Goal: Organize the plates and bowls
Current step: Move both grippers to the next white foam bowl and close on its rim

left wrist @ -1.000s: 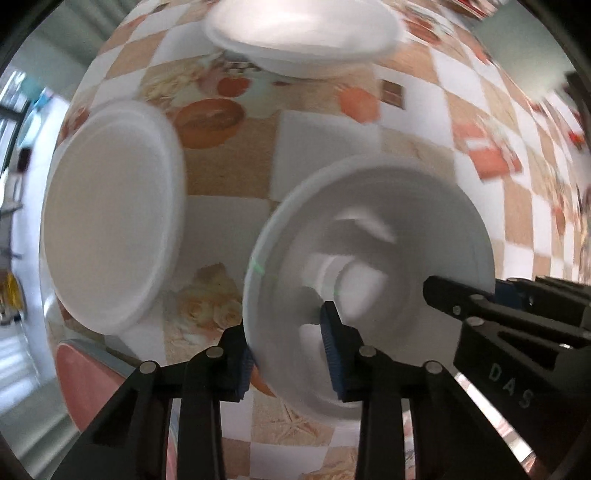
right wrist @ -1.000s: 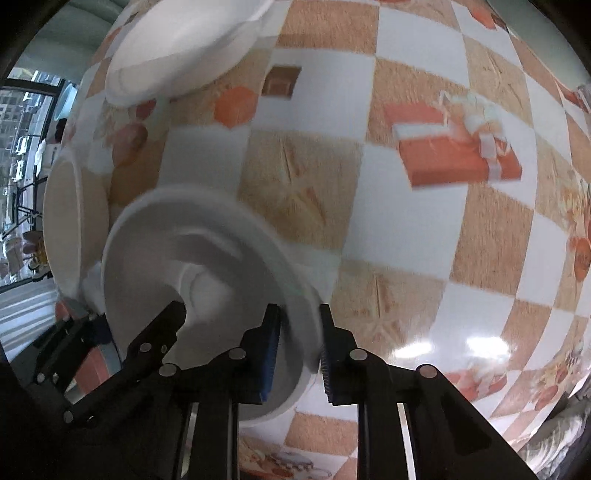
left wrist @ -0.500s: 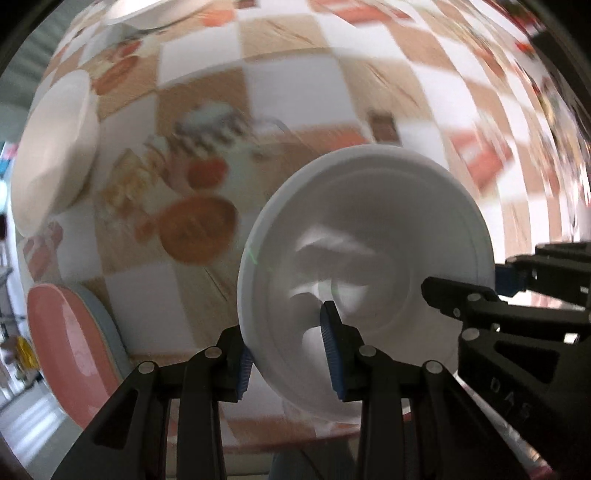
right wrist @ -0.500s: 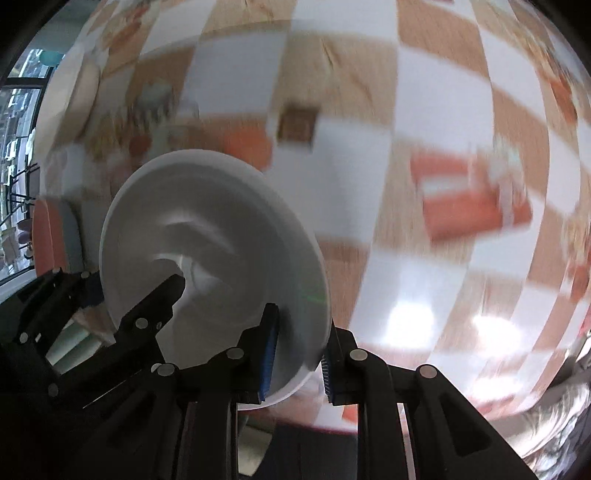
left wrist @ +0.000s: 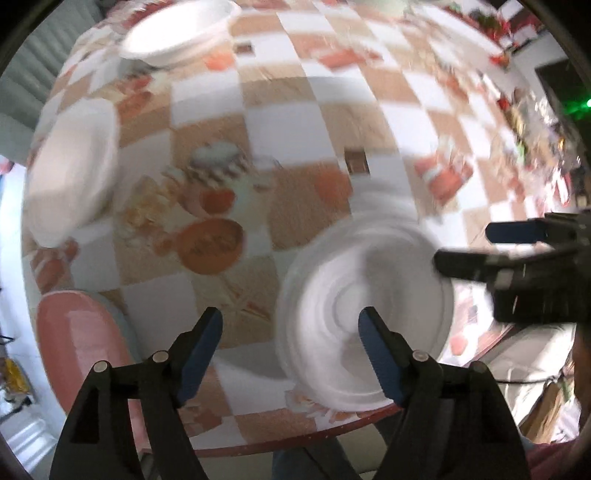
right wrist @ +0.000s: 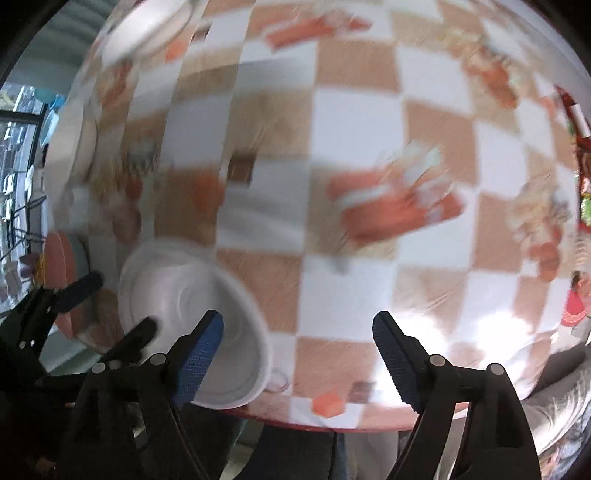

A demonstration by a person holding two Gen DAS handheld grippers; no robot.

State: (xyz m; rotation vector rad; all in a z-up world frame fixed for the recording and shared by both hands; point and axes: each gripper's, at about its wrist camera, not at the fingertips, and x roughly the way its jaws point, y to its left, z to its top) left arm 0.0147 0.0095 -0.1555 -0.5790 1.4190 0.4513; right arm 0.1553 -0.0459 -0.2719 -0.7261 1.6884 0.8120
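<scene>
A white foam bowl (left wrist: pixel 365 314) sits blurred near the front edge of the checked table (left wrist: pixel 332 110). My left gripper (left wrist: pixel 291 347) hangs over it with jaws opening; the bowl's left rim lies between the fingers, no pad pressing it. In the right wrist view the same bowl (right wrist: pixel 192 325) is left of my right gripper (right wrist: pixel 297 350), whose jaws are also opening with only tablecloth between them. The right gripper (left wrist: pixel 517 266) reaches in from the right in the left wrist view.
A white plate (left wrist: pixel 70 177) lies at the table's left, another white bowl (left wrist: pixel 177 29) at the far side, and a pink plate (left wrist: pixel 77 354) at the near left edge. Clutter lines the far right. A person's legs show below the table edge.
Both grippers were shut on the bowl's rim and carried it toward the table's front edge. Both have now let go and their jaws stand wide.
</scene>
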